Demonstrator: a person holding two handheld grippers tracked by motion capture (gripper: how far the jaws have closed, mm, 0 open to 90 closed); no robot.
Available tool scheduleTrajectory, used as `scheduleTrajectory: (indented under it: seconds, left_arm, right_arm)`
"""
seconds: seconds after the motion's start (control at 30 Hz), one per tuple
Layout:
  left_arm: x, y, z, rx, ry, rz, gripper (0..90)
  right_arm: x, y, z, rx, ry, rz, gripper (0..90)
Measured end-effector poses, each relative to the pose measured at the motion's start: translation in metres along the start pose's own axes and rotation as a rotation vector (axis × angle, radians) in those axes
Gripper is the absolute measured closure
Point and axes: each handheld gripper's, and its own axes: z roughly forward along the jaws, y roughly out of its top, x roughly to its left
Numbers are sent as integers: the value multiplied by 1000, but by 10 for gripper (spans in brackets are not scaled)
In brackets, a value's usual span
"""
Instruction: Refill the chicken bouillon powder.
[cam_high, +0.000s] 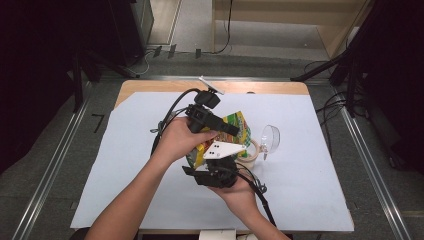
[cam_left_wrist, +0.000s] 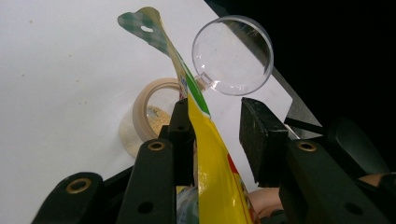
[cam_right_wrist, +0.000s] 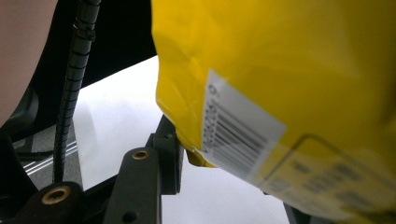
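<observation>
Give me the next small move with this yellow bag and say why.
Probably tip the yellow bag a little further so its mouth points into the beige jar. The left gripper and right gripper hold it just beside the jar, whose clear lid hangs open; only a little powder shows inside.

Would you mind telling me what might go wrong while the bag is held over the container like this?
The yellow bag lies against only one pad of the left gripper, so it might slip. Crumbs already lie around the beige container, so more could spill. The bag could also knock the hinged clear lid.

no legible text; barcode (cam_right_wrist: 238, 140) on yellow bag (cam_right_wrist: 299, 70)
</observation>
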Motion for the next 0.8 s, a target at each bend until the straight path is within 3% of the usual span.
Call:
scheduleTrajectory:
  seconds: [0.8]
  left_arm:
    - [-4,0,0,-1,12,11,668]
  right_arm:
    - [1,-1,0,-9,-2,8,609]
